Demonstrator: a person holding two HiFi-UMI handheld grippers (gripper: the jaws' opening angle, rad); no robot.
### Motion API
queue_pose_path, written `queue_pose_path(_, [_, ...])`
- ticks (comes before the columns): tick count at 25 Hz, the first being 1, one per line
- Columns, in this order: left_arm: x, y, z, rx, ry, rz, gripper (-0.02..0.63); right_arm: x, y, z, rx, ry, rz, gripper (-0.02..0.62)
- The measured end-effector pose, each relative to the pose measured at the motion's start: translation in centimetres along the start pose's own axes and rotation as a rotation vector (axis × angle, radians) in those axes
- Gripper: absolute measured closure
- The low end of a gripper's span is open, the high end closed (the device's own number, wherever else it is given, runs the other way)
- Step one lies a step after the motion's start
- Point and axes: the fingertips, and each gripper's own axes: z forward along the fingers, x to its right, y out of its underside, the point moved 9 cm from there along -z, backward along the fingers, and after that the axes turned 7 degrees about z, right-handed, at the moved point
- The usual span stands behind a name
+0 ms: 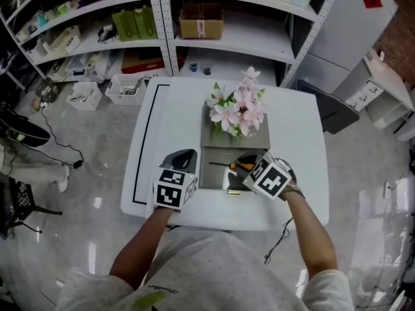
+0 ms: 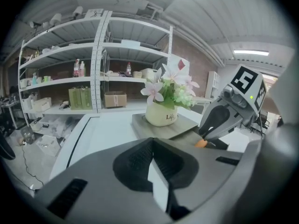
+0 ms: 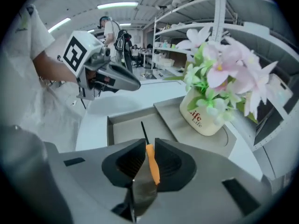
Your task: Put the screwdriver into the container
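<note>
My right gripper (image 3: pixel 148 146) is shut on the orange handle of the screwdriver (image 3: pixel 152 166). Its thin black shaft points forward over the shallow near compartment of the grey container (image 3: pixel 122 127). From the head view the screwdriver (image 1: pixel 224 164) lies level over that compartment (image 1: pixel 213 177), shaft toward the left, with the right gripper (image 1: pixel 244 166) at the container's right side. My left gripper (image 1: pixel 183 156) rests on the white table just left of the container, jaws shut and holding nothing. The left gripper view shows its shut jaws (image 2: pixel 152 144) and the right gripper (image 2: pixel 223 119) ahead at right.
A cream pot of pink flowers (image 1: pixel 236 112) stands on the container's far half. The white table (image 1: pixel 292 141) has a black line along its left edge. Metal shelves (image 1: pixel 162 18) with boxes rise behind it. A person (image 3: pixel 111 31) stands far off.
</note>
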Motion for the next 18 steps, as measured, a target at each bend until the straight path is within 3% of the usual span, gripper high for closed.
queue_pose_path(9, [2.3,-3.3,-1.7,0.07,-0.022,0.01,0.603,-0.1,-0.2,-6.9,0.312,0.035,0.173,0.543])
queue_pose_path(18, [4.9,-4.5,-3.1,0.112,-0.037,0.016,0.603,-0.9,2.7,-11.7,0.635,0.186,0.436,0.592])
